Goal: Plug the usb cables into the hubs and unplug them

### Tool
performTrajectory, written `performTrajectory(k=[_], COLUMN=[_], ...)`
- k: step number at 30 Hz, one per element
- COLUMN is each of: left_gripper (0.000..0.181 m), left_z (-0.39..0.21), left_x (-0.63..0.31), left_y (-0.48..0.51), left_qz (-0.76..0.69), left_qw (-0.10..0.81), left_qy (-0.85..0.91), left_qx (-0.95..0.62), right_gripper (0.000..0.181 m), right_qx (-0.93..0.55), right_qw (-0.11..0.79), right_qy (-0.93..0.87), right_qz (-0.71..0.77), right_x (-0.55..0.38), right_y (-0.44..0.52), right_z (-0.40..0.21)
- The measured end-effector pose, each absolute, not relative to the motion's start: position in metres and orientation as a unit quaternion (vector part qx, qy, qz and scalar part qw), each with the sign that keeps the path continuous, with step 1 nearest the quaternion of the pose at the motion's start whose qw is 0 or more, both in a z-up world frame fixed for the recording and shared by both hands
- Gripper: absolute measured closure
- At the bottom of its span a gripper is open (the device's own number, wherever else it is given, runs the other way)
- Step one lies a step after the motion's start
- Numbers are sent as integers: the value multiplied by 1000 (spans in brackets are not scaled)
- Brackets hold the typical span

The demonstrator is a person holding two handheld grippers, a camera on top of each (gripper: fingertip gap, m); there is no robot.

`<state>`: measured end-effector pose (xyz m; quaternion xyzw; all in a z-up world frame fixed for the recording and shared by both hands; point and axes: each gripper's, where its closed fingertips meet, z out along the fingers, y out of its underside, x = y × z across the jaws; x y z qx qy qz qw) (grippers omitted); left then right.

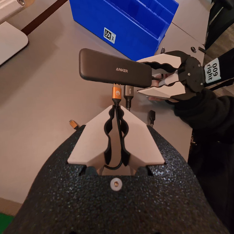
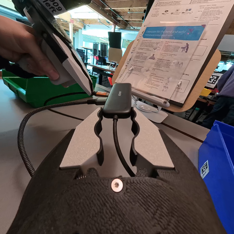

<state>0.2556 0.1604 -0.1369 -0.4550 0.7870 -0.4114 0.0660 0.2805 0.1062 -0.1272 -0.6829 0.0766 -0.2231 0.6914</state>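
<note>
Orange-plug cable [image 1: 116,93] sits pinched in our left tool [image 1: 116,106], half-seated; our right tool [image 2: 117,111] clamps the hub [image 1: 114,68].

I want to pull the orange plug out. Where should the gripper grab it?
Grab the orange plug by its metal shell, squeezing its flat sides, coming from the cable end. The left gripper is pinching only the thin cable, which could strain.

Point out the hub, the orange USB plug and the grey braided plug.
hub [image 1: 101,65]: left wrist view, middle of its dark top face.
orange USB plug [image 1: 116,93]: left wrist view, its orange metal shell just below the hub.
grey braided plug [image 1: 128,92]: left wrist view, its grey shell beside the orange one.
</note>
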Motion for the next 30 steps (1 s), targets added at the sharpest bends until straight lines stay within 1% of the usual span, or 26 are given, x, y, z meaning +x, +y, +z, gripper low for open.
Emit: performTrajectory(k=[3, 8, 12, 19, 24, 25, 27, 30], left_gripper=[177, 177, 177, 178, 177, 176, 162, 146], left_z=[-131, -123, -123, -112, -104, -98, -81, -54], left_x=[261, 268, 276, 280, 278, 276, 272, 272], left_y=[154, 145, 143, 142, 140, 140, 146, 174], left_qz=[-419, -387, -358, -379, -426, -441, -467, -481], left_qw=[91, 192, 249, 277, 254, 251, 259, 317], left_qy=[789, 820, 828, 816, 800, 792, 772, 727], left_qx=[-440, -375, -353, -338, -339, -341, -344, -375], right_gripper=[138, 137, 137, 137, 138, 138, 138, 138], right_qx=[-677, -675, -674, -675, -658, -651, -640, -622], right_qw=[698, 700, 698, 699, 706, 709, 712, 715], right_qy=[92, 110, 102, 107, 105, 105, 107, 115], right_qz=[-217, -206, -219, -211, -241, -251, -268, -299], right_x=[286, 291, 291, 292, 290, 289, 288, 291], right_y=[101, 94, 91, 92, 91, 90, 87, 74], right_z=[-125, -122, -117, -119, -110, -106, -98, -81])
